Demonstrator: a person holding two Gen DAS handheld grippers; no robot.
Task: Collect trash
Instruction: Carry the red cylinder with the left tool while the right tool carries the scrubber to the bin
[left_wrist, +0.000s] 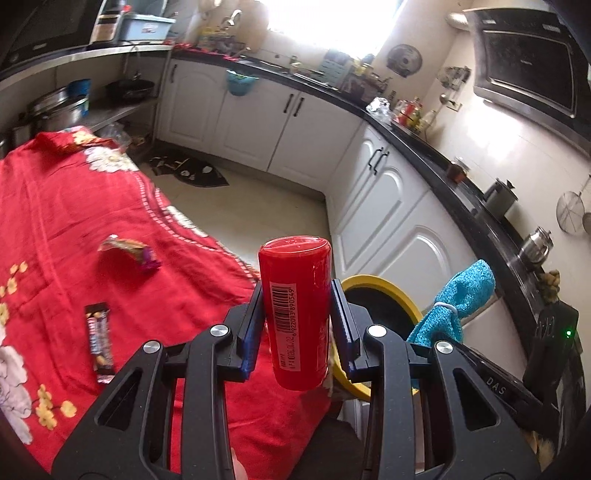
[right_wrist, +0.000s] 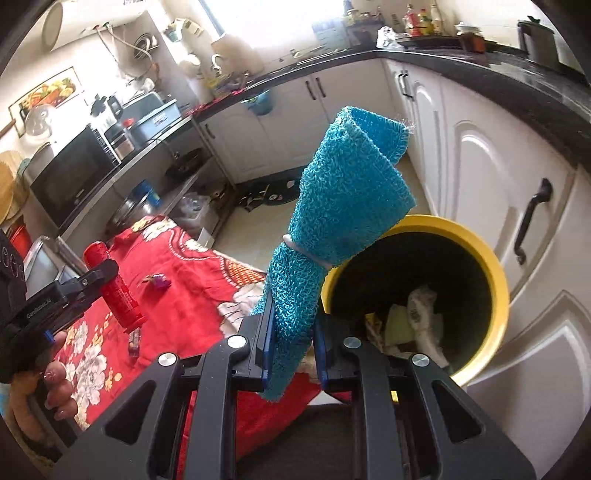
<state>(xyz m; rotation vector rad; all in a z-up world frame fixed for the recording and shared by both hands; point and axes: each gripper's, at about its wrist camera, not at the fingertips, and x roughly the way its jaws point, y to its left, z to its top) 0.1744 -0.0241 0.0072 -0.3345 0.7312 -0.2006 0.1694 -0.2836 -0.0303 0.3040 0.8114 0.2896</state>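
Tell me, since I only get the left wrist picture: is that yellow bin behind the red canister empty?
Observer: No. The yellow bin has crumpled pale wrappers at its bottom.
Operator: What holds up the blue cloth?
Observer: The right gripper. Its fingers pinch the blue mesh cloth near its lower end, and a short tail hangs below them.
Operator: Who carries the tool with the canister?
Observer: A person's hand grips the handle of the left gripper, which is shut on the red canister.

Red bottle, teal cloth, yellow-rimmed bin.
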